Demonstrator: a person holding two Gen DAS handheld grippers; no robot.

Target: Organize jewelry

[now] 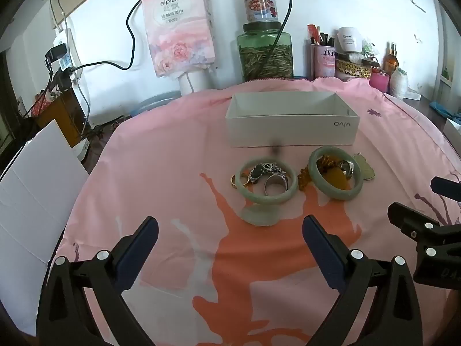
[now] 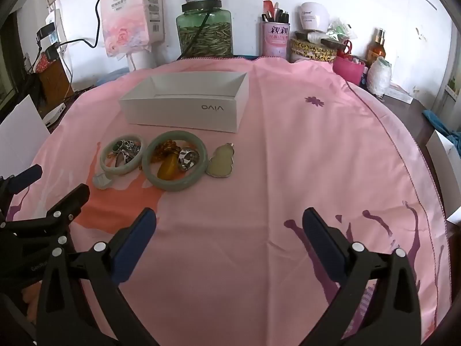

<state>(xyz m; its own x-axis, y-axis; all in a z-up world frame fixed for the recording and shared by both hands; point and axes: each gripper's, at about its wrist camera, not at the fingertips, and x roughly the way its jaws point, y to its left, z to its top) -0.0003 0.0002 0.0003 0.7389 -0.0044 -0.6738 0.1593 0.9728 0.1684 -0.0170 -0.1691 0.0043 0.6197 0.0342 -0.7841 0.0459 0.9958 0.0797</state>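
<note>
**Jewelry waiting, box empty**

Pink cloth [image 2: 273,150], smooth with faint creases and orange and purple prints, covers the worktop. At its middle stands an open white cardboard box [image 2: 184,109], nothing visible inside. Just in front of the box lie two glossy pale-green bangles [image 1: 266,183] [image 1: 335,177], heaped with metal rings [image 1: 275,184], amber beads [image 1: 305,174] and an amber stone. A flat gourd-shaped pendant [image 2: 220,163] lies beside them.

Both the left hand-held gripper [image 1: 230,230] and the right hand-held gripper [image 2: 229,223] hover nearer than the jewelry, jaws spread, holding nothing. Sorting looks unstarted; the next move likely needs a careful pinch on one slick, rounded piece.
</note>
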